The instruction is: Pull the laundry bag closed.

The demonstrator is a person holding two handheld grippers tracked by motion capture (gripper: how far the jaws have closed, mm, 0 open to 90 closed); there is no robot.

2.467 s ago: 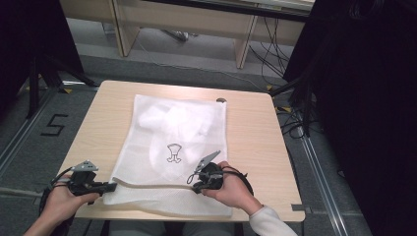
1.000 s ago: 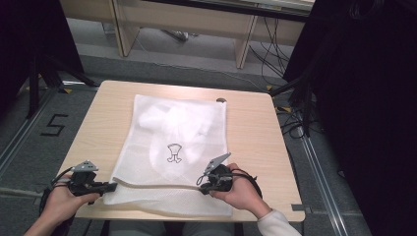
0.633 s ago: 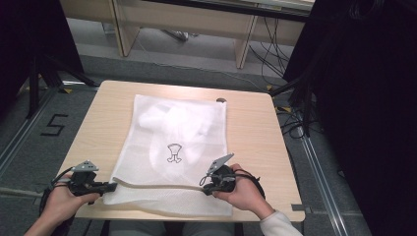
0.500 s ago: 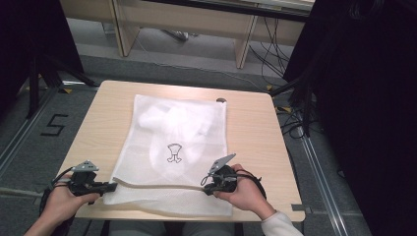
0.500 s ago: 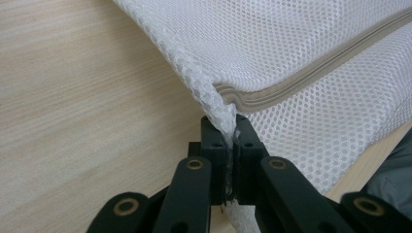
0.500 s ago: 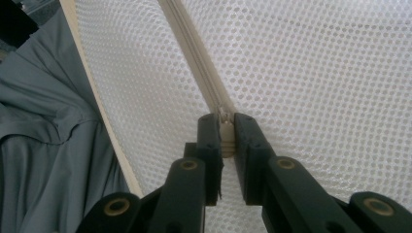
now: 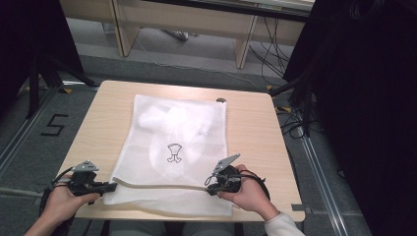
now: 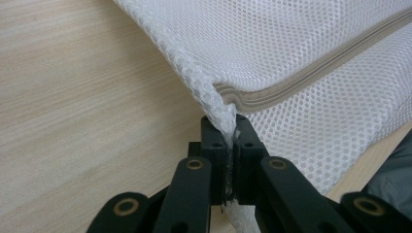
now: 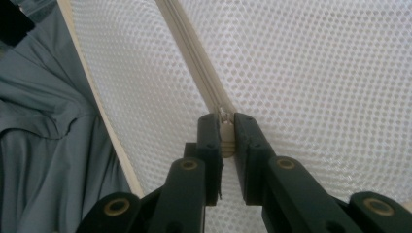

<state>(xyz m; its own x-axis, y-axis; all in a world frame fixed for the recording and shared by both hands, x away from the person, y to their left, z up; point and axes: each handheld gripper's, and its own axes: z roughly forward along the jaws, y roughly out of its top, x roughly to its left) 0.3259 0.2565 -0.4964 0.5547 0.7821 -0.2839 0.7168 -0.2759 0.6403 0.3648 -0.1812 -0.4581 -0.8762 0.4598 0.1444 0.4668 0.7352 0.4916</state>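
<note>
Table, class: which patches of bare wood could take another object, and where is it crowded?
Free: the strips of table left and right of the mesh laundry bag, and the far edge. Crowded: the near edge, where the left tool and right tool grip the bag's zipper.

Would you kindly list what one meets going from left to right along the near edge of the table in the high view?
Left hand → left gripper, shut on the mesh bag's corner → beige zipper → right gripper, shut on the zipper's end → right hand → bare table.
</note>
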